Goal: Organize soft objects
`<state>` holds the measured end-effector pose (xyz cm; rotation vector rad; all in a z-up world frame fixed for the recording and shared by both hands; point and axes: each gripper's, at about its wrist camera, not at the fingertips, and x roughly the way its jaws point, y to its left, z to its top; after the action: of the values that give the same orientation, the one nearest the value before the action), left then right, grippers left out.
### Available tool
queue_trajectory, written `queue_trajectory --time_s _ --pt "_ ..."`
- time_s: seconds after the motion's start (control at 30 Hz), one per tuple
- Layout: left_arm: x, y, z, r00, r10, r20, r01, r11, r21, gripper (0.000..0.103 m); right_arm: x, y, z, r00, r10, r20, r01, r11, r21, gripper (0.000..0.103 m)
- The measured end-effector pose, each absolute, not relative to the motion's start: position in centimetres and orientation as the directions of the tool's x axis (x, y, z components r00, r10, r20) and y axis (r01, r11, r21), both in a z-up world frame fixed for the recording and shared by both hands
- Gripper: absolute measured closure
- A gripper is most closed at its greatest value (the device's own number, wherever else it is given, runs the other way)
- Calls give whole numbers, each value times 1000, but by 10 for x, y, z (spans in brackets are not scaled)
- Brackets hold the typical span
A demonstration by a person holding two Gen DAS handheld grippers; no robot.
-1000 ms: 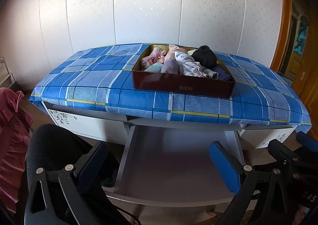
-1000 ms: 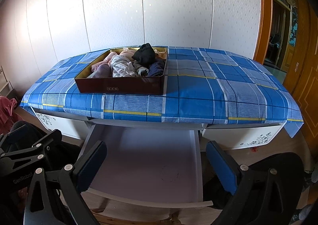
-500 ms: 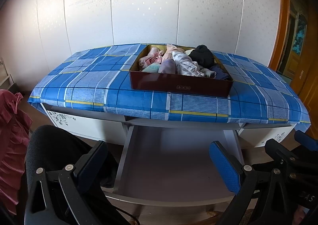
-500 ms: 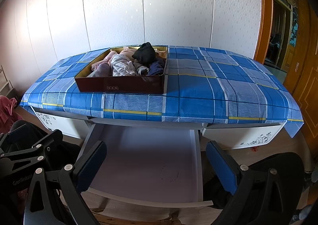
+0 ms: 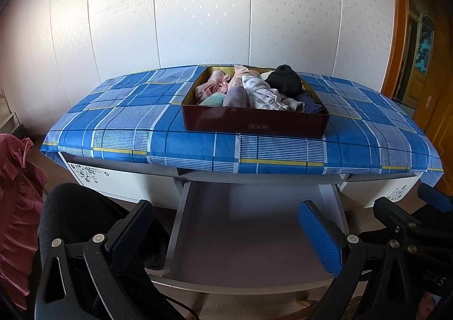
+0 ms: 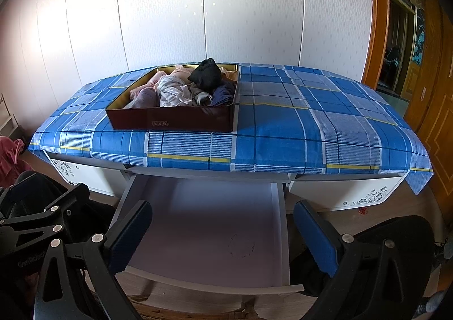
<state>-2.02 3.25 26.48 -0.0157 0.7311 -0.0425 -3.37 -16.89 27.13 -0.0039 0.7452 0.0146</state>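
Note:
A dark red box (image 5: 254, 122) (image 6: 172, 120) sits on the blue plaid tablecloth (image 5: 127, 122) (image 6: 325, 122). It holds several rolled soft items: a black bundle (image 5: 284, 81) (image 6: 206, 75), a white one (image 5: 262, 93) (image 6: 172, 90), pink (image 5: 212, 85) and purple (image 5: 235, 96) ones. Below the table edge a white drawer (image 5: 254, 229) (image 6: 212, 221) is pulled open with nothing in it. My left gripper (image 5: 226, 232) and right gripper (image 6: 223, 231) are both open and hold nothing, low over the drawer, well short of the box.
White panelled wall behind the table. A wooden door frame (image 6: 379, 23) stands at the right. Pink cloth (image 5: 17, 192) hangs at the left. The other gripper shows at the right edge of the left wrist view (image 5: 410, 226) and at the left edge of the right wrist view (image 6: 36, 215).
Both views have shifted slightly; the table and box sit a little farther and higher in frame. Both grippers stay open and empty.

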Motion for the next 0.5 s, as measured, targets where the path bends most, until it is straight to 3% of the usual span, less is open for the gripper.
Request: queue_trajectory --time_s 0.5 --pt "-21 31 266 744 -44 -666 37 999 -25 0 -32 -170 270 730 16 -683 -15 1000 7 2"
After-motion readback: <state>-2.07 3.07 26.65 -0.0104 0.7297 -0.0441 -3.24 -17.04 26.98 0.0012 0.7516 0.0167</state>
